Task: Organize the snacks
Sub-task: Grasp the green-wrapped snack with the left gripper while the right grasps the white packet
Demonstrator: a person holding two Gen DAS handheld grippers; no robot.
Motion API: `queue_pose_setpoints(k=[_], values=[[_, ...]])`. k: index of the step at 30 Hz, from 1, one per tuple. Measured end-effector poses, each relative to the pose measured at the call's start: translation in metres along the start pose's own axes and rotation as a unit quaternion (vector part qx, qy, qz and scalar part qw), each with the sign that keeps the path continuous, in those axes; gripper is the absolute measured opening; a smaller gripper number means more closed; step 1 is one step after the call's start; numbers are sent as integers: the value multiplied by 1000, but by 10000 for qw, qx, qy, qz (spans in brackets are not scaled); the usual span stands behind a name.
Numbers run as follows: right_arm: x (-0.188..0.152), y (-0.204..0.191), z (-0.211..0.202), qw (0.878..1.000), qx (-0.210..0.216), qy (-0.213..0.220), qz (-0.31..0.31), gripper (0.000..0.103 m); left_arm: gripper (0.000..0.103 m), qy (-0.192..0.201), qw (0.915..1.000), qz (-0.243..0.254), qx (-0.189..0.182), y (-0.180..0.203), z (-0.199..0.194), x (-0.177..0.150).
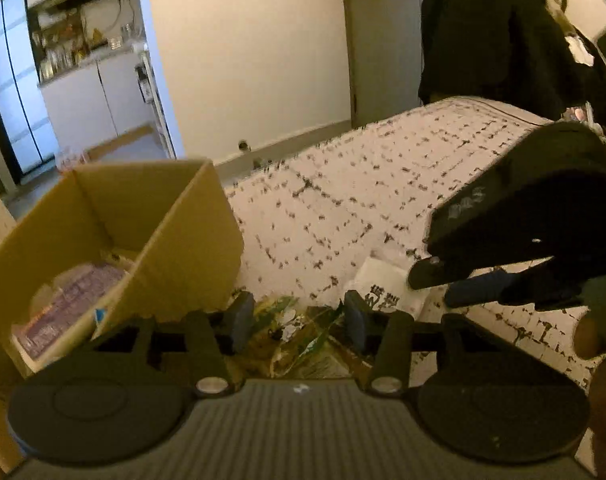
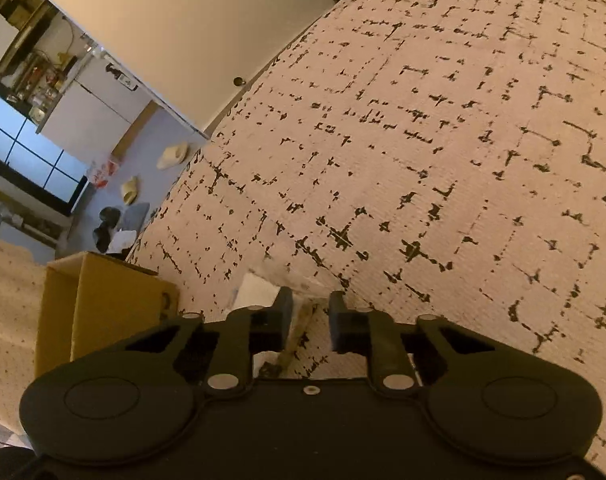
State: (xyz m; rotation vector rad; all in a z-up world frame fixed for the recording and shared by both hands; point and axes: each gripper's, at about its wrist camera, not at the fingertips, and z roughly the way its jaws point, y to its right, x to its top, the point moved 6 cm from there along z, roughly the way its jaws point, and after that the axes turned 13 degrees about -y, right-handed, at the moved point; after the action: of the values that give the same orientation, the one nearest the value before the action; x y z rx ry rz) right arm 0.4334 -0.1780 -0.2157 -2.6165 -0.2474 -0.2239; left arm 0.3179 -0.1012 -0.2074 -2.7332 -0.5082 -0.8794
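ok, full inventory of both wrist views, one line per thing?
cardboard box: 1, brown, open, left side of the cloth.
purple snack pack: 1, purple, inside the box.
green snack bag: 1, green-yellow, between the left fingers.
white packet: 1, white with dark print, on the cloth below the right gripper.
patterned cloth: 1, cream with black marks, covers the surface.
slippers: 2, pale yellow, on the floor far left.
left gripper: 1, black, open around the green bag.
right gripper: 1, black, open over the cloth.
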Motion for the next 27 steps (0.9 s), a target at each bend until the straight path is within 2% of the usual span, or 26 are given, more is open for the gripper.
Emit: queue_pose_setpoints(k=[2, 4, 5, 9, 10, 12, 18, 20, 22, 24, 26, 27], values=[[1, 2, -9, 9998, -107, 139, 46, 14, 33, -115, 9999, -111, -4, -6, 0, 1], [1, 3, -20, 9995, -135, 277, 93, 12, 25, -165, 9997, -168, -32, -10, -2, 2], [1, 2, -25, 9993, -136, 325, 85, 12, 15, -125, 9998, -153, -47, -11, -6, 3], [-6, -8, -45, 9985, -176, 526, -13, 8, 10, -10, 9998, -170, -110, -18, -19, 5], [-8, -10, -50, 9981, -176, 584, -30, 1, 9, 26, 9998, -182, -121, -19, -22, 6], [-11, -16, -63, 9973, -164, 720, -37, 0, 2, 113, 9996, -200, -161, -23, -31, 5], [-17, -36, -88, 9944, -134, 1024, -235, 0, 0, 267, 9983, -297, -414, -33, -53, 6], [-20, -39, -89, 9945, -137, 1007, -236, 0, 0, 367, 9974, -348, -507, -39, -62, 9], [-23, -40, -79, 9967, -239, 734, -252, 0, 0, 452, 9960, -416, -645, -46, -73, 12], [-26, -37, -70, 9976, -388, 553, -152, 10, 0, 516, 9942, -503, -794, -53, -83, 15], [-30, -36, -60, 9967, -627, 462, -224, 55, 0, 650, 9928, -530, -861, -62, -95, 19], [-31, -36, -55, 9957, -742, 489, -244, 60, 0, 676, 9923, -538, -889, -66, -98, 21]])
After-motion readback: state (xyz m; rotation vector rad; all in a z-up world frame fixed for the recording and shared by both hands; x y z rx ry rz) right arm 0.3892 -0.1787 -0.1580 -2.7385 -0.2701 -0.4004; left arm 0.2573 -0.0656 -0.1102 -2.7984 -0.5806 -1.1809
